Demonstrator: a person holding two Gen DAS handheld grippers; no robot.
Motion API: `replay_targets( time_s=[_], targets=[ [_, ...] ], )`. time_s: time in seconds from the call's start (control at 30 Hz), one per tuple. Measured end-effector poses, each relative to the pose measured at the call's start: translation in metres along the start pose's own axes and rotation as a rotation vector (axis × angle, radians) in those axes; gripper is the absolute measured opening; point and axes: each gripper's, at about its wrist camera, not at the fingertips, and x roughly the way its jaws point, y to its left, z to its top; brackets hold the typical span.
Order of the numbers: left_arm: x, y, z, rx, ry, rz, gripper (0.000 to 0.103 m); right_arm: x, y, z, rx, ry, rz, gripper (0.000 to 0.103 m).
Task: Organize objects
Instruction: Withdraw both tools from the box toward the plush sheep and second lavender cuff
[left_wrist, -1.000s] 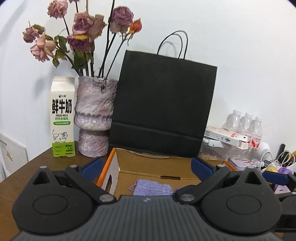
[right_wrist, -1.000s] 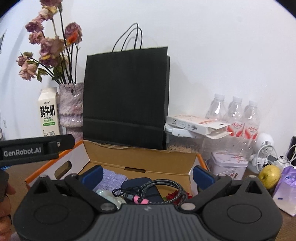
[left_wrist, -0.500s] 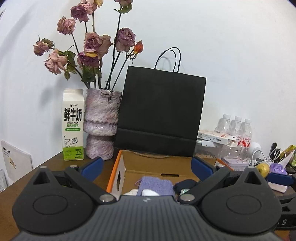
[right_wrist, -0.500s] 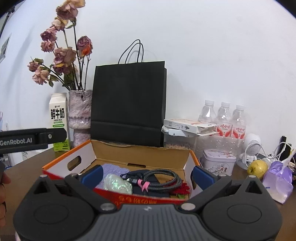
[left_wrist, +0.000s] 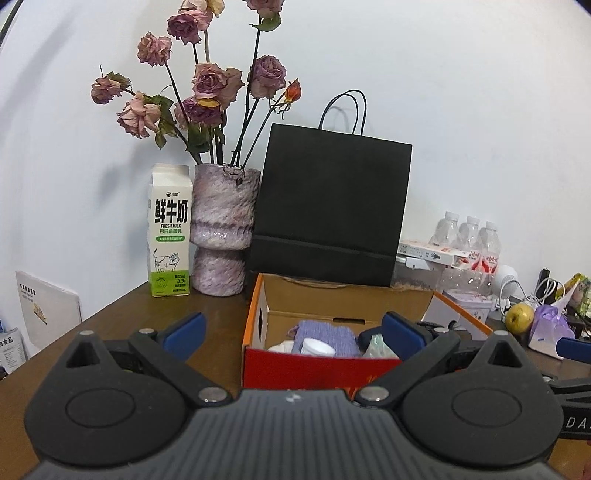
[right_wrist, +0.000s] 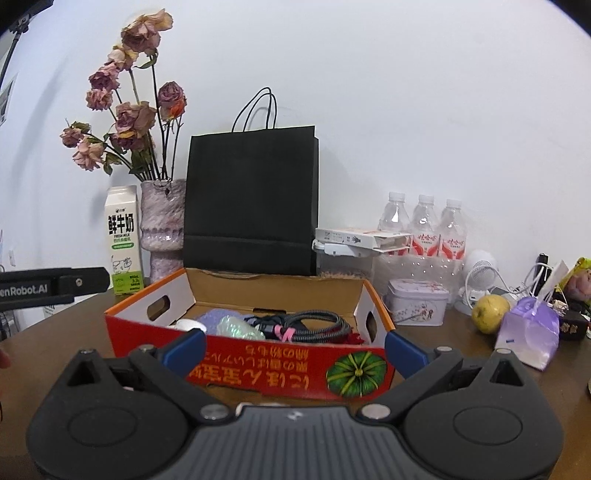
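Left wrist view: the left claw (left_wrist: 291, 328) is spread wide and empty above a brown desk (left_wrist: 110, 325). Ahead sits an open cardboard box (left_wrist: 317, 363) holding a purple knitted pouch (left_wrist: 325, 332) and a white cap (left_wrist: 317, 347).

Right wrist view: the right claw (right_wrist: 293, 345) is likewise wide open, empty. The same box (right_wrist: 284, 365) holds a coiled black cable (right_wrist: 314, 323) and a crinkled clear wrapper (right_wrist: 238, 326). A black paper bag (right_wrist: 251, 199) stands behind it.
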Motion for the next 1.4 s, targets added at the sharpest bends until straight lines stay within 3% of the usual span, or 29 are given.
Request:
replay_targets(
  time_s=[0.47, 0.7, 1.13, 1.4],
  targets=[
    [-0.038, -0.001, -0.016, 0.029, 0.023, -0.029, 0.103, -0.050, 0.007, -0.027, 0.003, 0.003, -0.005, 0.103],
    [-0.051, 0.003, -0.032, 0.043, 0.090, -0.029, 0.103, -0.068, 0.007, -0.041, 0.015, 0.032, 0.006, 0.103],
    [-0.082, 0.026, -0.051, 0.019, 0.144, -0.006, 0.103, -0.093, 0.021, -0.059, -0.026, 0.067, 0.031, 0.103],
    [-0.089, 0.029, -0.050, 0.012, 0.138, -0.008, 0.103, -0.098, 0.021, -0.060, -0.023, 0.059, 0.021, 0.103]
  ],
)
